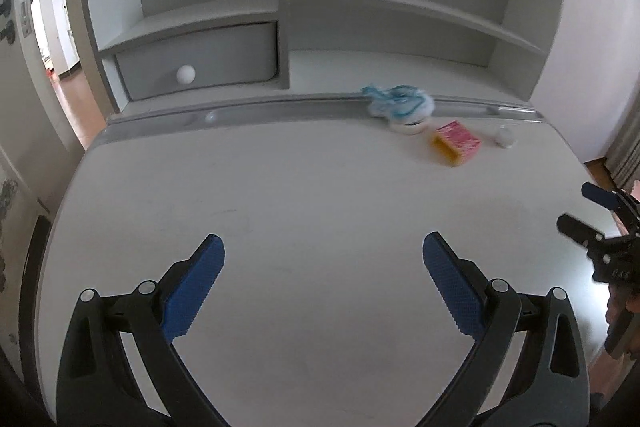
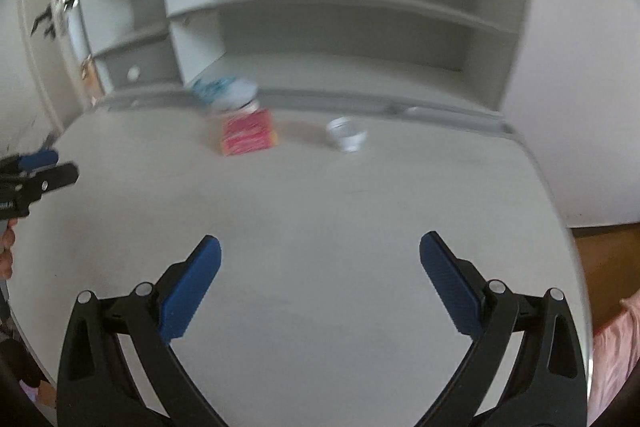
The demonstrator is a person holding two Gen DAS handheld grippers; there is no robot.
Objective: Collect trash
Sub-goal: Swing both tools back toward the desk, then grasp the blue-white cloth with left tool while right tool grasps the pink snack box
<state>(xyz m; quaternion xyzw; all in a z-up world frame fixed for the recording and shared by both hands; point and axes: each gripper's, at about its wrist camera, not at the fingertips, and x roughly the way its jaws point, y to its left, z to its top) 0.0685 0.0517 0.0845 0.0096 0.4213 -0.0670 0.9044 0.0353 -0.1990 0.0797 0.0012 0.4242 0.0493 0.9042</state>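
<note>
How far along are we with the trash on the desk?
Nothing looks collected yet. Both the left hand-held gripper and the right hand-held gripper are open and empty above the desk. Left to collect: the blue-and-white wad, pink box and small white crumpled piece.

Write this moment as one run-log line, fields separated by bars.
left gripper open, empty | right gripper open, empty | pink box, white cup, blue-white wad on desk, untouched

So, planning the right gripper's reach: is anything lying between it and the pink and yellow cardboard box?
Nothing: the right wrist view shows only bare white desk between the open right gripper and the pink and yellow cardboard box.
</note>
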